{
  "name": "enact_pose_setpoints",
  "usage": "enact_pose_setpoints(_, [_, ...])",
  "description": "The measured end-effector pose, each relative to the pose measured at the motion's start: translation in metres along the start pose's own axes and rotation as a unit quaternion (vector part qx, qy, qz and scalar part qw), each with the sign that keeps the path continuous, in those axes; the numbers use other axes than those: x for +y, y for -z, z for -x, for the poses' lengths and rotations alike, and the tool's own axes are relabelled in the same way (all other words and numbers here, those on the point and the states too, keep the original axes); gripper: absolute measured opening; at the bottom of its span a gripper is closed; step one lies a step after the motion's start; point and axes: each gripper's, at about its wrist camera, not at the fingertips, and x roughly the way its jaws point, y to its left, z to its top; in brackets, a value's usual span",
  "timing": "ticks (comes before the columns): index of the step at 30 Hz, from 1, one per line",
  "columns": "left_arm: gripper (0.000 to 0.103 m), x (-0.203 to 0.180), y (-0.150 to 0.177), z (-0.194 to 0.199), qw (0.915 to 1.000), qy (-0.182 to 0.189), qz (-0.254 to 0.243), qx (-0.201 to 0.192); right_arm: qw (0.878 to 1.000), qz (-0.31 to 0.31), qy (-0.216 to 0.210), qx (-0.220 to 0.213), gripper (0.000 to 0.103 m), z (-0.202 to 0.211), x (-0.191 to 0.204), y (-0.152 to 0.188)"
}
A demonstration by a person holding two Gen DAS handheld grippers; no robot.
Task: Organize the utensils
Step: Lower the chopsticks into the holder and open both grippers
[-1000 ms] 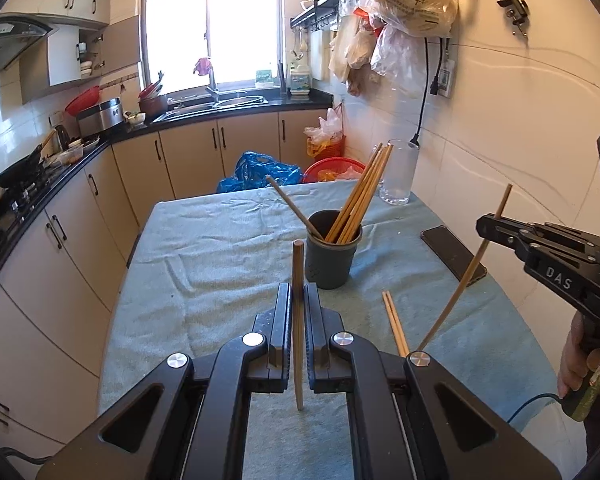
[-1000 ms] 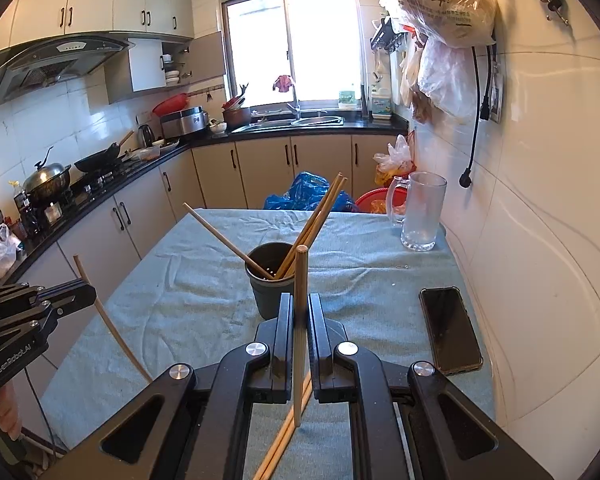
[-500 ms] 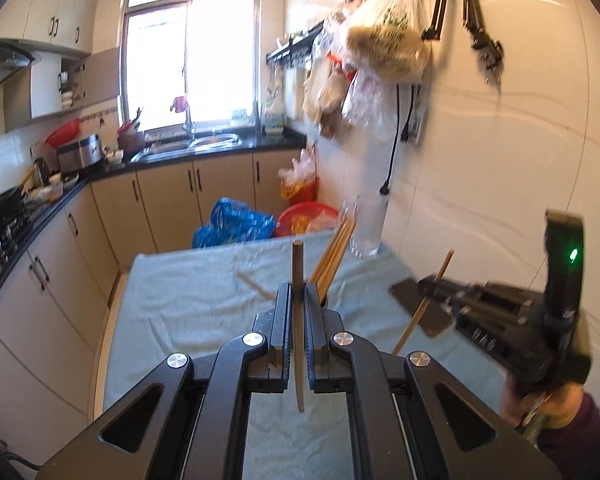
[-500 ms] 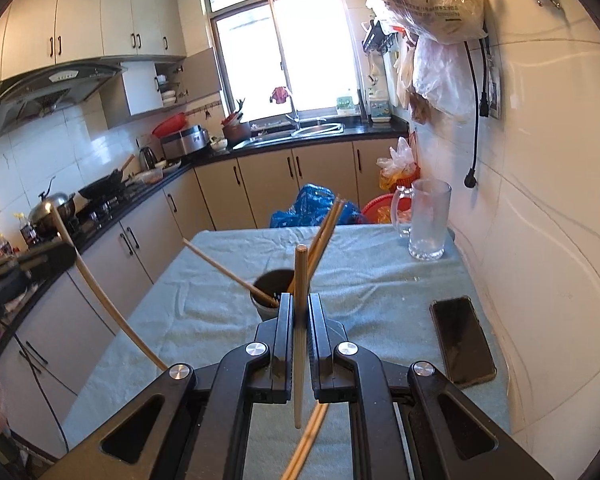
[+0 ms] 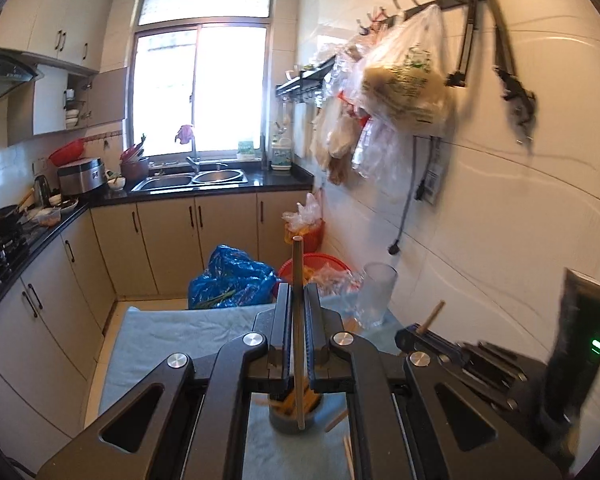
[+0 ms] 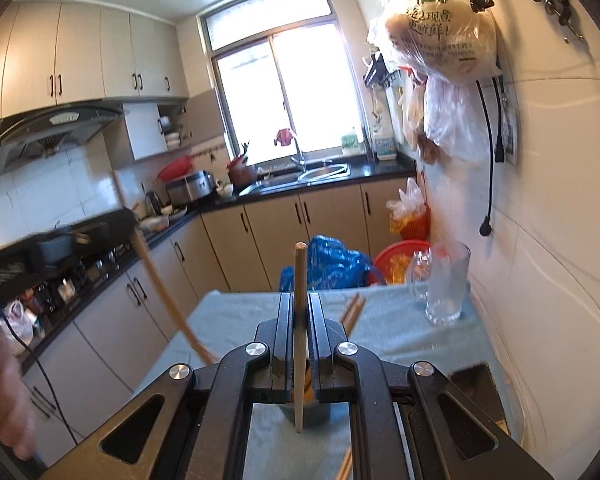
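- While each of the tongs grips one chopstick upright, the step in hand looks like dropping both into the cup.
- Left tongs (image 5: 298, 344) clamp a chopstick (image 5: 297, 280); its lower tip hangs over the cup (image 5: 296, 420), just below them.
- Right tongs (image 6: 300, 344) clamp another chopstick (image 6: 300, 280), cup mostly hidden beneath.
- Next: lower, then release, one at a time.
- Glass (image 6: 446, 288) stands ahead-right by the worktop (image 6: 400, 328) edge; loose chopsticks (image 5: 347, 450) lie below-right.

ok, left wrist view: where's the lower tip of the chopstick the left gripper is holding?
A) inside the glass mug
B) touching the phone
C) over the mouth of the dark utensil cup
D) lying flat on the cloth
C. The left gripper is shut on an upright chopstick, and its lower tip sits over the rim of the dark cup that already holds other chopsticks.
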Motion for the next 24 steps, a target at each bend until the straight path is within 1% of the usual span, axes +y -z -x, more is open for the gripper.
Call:
enact_pose_setpoints(3, [0.005, 0.003, -0.003, -0.027, 0.9998, -0.016, 0.009, -0.001, 1.0, -0.006, 0.001, -0.009, 0.007, -0.014, -0.001, -0.008])
enact_pose_setpoints(6, [0.005, 0.006, -0.002, -0.06, 0.9993, -0.025, 0.021, 0.017, 1.0, -0.006, 0.008, -0.014, 0.007, -0.032, -0.005, -0.01])
enact_pose_setpoints(9, [0.005, 0.011, 0.009, -0.093, 0.998, -0.033, 0.027, 0.046, 1.0, -0.02, 0.006, 0.001, 0.007, -0.054, -0.013, -0.006])
enact_pose_setpoints(13, [0.005, 0.02, 0.022, -0.121, 0.9956, -0.043, 0.036, 0.074, 0.998, -0.04, 0.0, 0.042, 0.007, -0.085, -0.027, 0.009])
enact_pose_setpoints(17, [0.005, 0.028, 0.03, -0.132, 0.9943, -0.045, 0.04, 0.088, 0.995, -0.063, -0.012, 0.075, 0.007, -0.107, -0.039, 0.023])
enact_pose_setpoints(21, [0.006, 0.031, 0.033, -0.127, 0.9942, -0.044, 0.044, 0.087, 0.991, -0.086, -0.03, 0.095, 0.007, -0.122, -0.046, 0.031])
enact_pose_setpoints(23, [0.008, 0.032, 0.033, -0.122, 0.9942, -0.038, 0.047, 0.089, 0.99, -0.087, -0.036, 0.101, 0.007, -0.127, -0.046, 0.032])
enact_pose_setpoints(24, [0.012, 0.033, 0.033, -0.118, 0.9942, -0.035, 0.05, 0.089, 0.99, -0.086, -0.04, 0.103, 0.008, -0.129, -0.045, 0.033])
